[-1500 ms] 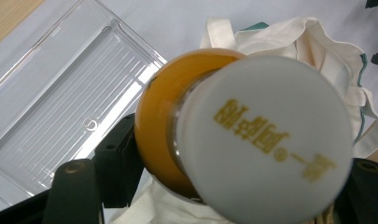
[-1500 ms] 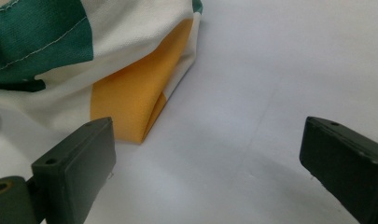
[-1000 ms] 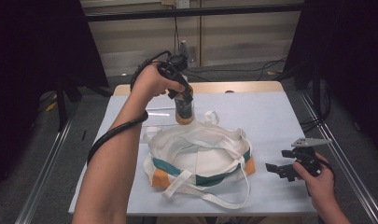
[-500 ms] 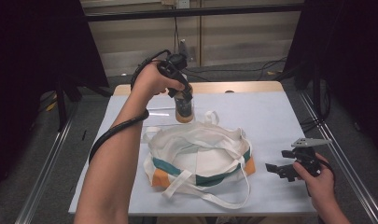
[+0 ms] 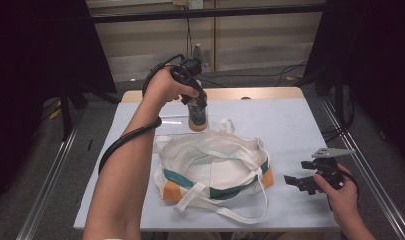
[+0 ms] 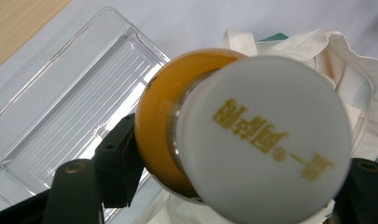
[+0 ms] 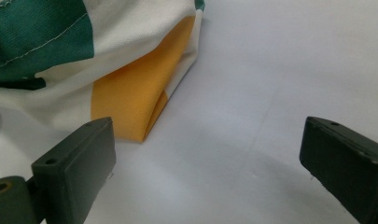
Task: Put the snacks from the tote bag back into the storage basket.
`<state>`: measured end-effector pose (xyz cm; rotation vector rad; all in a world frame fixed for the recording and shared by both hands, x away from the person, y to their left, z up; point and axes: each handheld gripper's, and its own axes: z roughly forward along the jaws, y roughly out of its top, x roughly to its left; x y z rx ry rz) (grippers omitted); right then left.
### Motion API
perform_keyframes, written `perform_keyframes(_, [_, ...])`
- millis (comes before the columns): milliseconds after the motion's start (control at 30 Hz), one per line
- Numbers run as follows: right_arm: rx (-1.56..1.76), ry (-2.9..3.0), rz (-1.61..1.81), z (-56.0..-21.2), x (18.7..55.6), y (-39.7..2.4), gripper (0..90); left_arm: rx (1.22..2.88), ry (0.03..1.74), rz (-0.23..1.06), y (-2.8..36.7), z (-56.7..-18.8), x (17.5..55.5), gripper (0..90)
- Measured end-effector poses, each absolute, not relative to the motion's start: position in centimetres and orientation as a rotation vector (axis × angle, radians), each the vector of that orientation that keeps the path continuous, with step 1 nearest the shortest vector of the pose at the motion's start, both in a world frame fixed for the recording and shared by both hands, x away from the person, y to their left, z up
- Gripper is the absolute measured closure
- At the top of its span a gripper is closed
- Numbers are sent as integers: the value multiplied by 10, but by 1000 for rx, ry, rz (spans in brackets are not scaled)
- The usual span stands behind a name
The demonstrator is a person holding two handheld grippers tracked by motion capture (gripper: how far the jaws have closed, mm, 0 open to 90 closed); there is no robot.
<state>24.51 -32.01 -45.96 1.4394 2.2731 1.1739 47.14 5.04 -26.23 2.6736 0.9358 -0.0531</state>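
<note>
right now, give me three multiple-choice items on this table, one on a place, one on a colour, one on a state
1. Where is the clear tray?
A. inside the bag
B. on the table beside the bag
C. in the right tool

2. What colour is the bottle's cap?
A. white
B. red
C. black

3. How is the right tool?
A. shut on the bag
B. shut on the bottle
C. open

Key: 1 B, it lies flat by the cloth bag; 2 A, white with gold print, on the bottle in the left tool; 3 C, its jaws stand apart over bare table.

A glossy bottle [image 6: 163,126] with smooth white cap [image 6: 266,140] is seen; the bag [image 5: 215,165] is woven cloth; the tray [image 6: 79,116] is clear ribbed plastic.
</note>
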Motion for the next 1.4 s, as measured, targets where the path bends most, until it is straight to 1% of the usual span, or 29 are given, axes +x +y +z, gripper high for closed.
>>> perform_keyframes(500, [1448,2269,1174,-460,244,-321,35,2676,920,-50,50,-269,478,301])
perform_keyframes(833, [1450,2268,1175,-460,244,-321,35,2657,945,-66,53,-273,483,301])
perform_keyframes(900, [1450,2268,1176,-460,244,-321,35,2675,932,-60,53,-274,485,301])
perform_keyframes(1000, [1454,2267,1174,-460,243,-321,35,2656,958,-71,53,-277,485,301])
perform_keyframes(1100, [1454,2267,1175,-460,243,-322,36,2679,929,-70,53,-278,488,301])
perform_keyframes(1400, [1450,2266,1179,-461,243,-322,36,2670,953,-62,53,-282,491,301])
